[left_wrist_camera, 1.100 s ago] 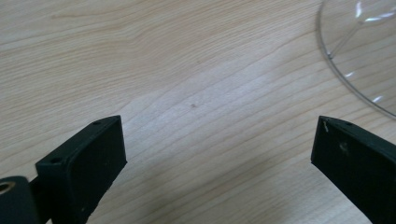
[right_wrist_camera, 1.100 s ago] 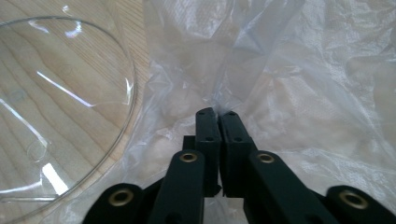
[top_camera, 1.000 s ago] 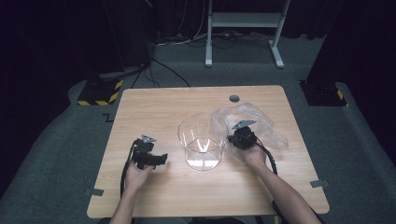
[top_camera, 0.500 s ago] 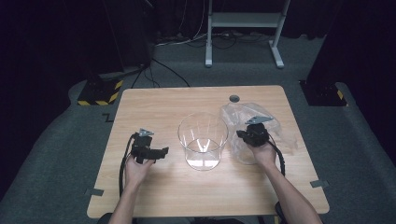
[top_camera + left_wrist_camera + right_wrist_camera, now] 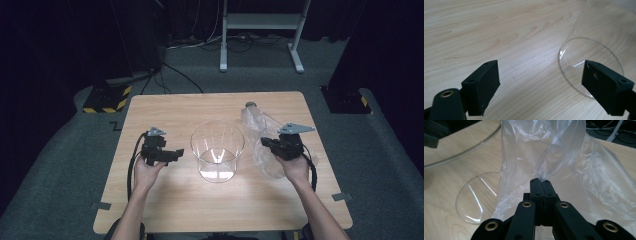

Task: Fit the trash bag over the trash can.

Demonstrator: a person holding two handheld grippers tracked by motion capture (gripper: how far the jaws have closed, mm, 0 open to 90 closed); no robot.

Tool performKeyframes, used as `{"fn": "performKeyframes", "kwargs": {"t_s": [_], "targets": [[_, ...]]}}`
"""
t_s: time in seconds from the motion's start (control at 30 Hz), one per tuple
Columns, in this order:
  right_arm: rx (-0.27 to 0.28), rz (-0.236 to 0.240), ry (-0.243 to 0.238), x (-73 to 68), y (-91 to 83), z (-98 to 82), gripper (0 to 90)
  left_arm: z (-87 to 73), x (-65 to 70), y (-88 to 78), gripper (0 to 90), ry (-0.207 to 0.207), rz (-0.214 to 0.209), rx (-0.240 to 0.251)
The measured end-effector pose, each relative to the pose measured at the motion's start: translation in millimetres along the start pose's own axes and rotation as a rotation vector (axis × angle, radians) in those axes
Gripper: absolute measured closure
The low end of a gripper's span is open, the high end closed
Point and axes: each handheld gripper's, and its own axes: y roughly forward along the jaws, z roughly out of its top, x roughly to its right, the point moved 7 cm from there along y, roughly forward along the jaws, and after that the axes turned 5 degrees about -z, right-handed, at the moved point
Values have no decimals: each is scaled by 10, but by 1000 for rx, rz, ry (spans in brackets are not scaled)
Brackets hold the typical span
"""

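A clear round container (image 5: 217,150) stands upright in the middle of the wooden table (image 5: 165,115). Its base (image 5: 589,62) also appears ahead of the left gripper's jaws. My left gripper (image 5: 176,153) hovers left of the container, open, with nothing between its fingers (image 5: 482,85). A crumpled clear plastic bag (image 5: 262,140) lies right of the container. My right gripper (image 5: 265,143) is shut on a pinched fold of the bag (image 5: 544,152), which rises above its closed jaw tips (image 5: 540,181). The container's rim and base (image 5: 477,200) show at the left of the right gripper view.
A small grey round thing (image 5: 250,105) sits on the table behind the bag. Beyond the table's far edge, cables and a white stand's feet (image 5: 260,55) lie on the grey floor. A black and yellow striped block (image 5: 105,100) sits off the table's left corner.
Both hands have risen off the table. The right gripper has moved right and up, lifting the pinched bag away from the container. The left gripper has lifted slightly.
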Motion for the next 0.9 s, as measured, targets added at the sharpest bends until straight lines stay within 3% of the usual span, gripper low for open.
{"fn": "performKeyframes", "kwargs": {"t_s": [0.07,0.13,0.27,0.3,0.43,0.6,0.67,0.73,0.77,0.83,0.9], "targets": [[9,7,-3,-27,-77,28,900,71,4,-51,146,-5,-12,27],[14,11,-8,-47,-118,42,900,86,11,-58,144,-11,-17,24],[26,28,-28,-139,-200,110,900,195,80,-98,144,28,-15,45],[33,49,-41,-218,-234,161,900,244,126,-113,144,33,-31,52],[47,76,-66,-355,-273,256,900,339,211,-144,148,50,-53,70],[56,100,-85,-463,-279,332,900,374,208,-152,166,52,-31,61],[52,115,-97,-526,-272,364,900,418,240,-176,190,42,-48,79],[52,126,-111,-580,-261,391,899,473,304,-200,231,46,-70,99],[52,138,-123,-635,-245,422,900,543,390,-235,242,71,-48,130],[53,152,-129,-696,-230,451,899,617,525,-259,227,94,-89,134],[52,157,-136,-726,-222,464,900,648,586,-268,223,108,-88,134]]}}
